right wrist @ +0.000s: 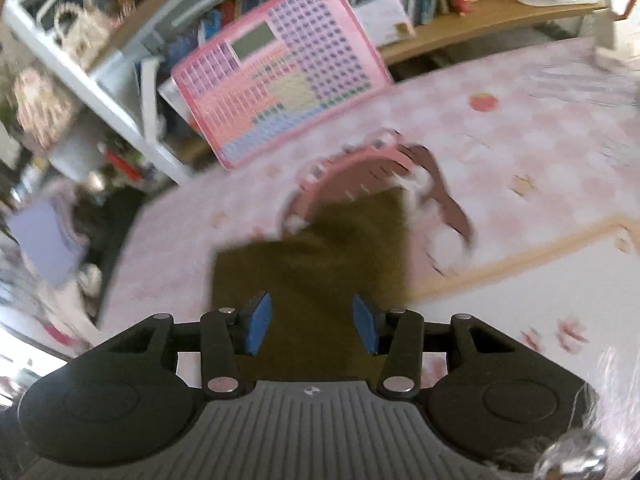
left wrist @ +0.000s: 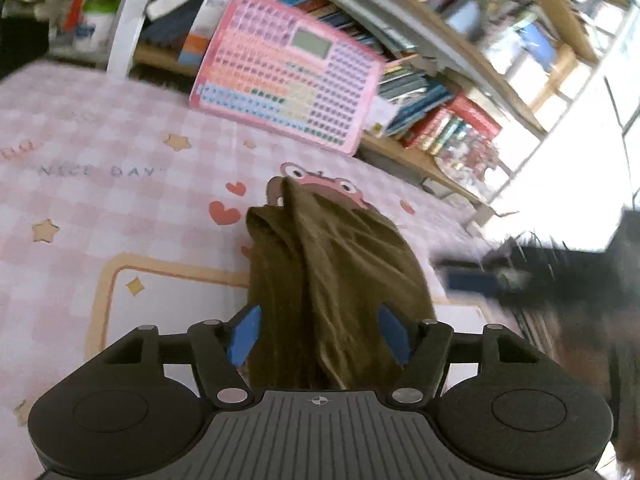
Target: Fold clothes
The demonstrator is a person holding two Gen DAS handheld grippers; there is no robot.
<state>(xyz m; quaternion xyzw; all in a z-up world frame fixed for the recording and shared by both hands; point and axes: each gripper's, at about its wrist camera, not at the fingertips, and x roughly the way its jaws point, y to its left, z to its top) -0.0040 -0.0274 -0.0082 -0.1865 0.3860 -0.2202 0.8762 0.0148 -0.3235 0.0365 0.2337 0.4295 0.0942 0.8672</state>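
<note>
The olive-brown garment [left wrist: 320,280] lay bunched on the pink checked tablecloth [left wrist: 100,128], running from six toward twelve o'clock between the left gripper [left wrist: 320,332], whose blue pads [left wrist: 246,334] stood apart without pressing it. In the right wrist view the right gripper [right wrist: 312,324] was likewise open above the cloth's flat part. I judge that releasing cleanly, then smoothing the bunched folds, would serve best.

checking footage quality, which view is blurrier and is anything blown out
Right wrist view: heavier motion smear across the bookshelf and pink checked cover. Left wrist view: sharper on the olive cloth, but the window at right is blown out white; both bend at the edges.
</note>
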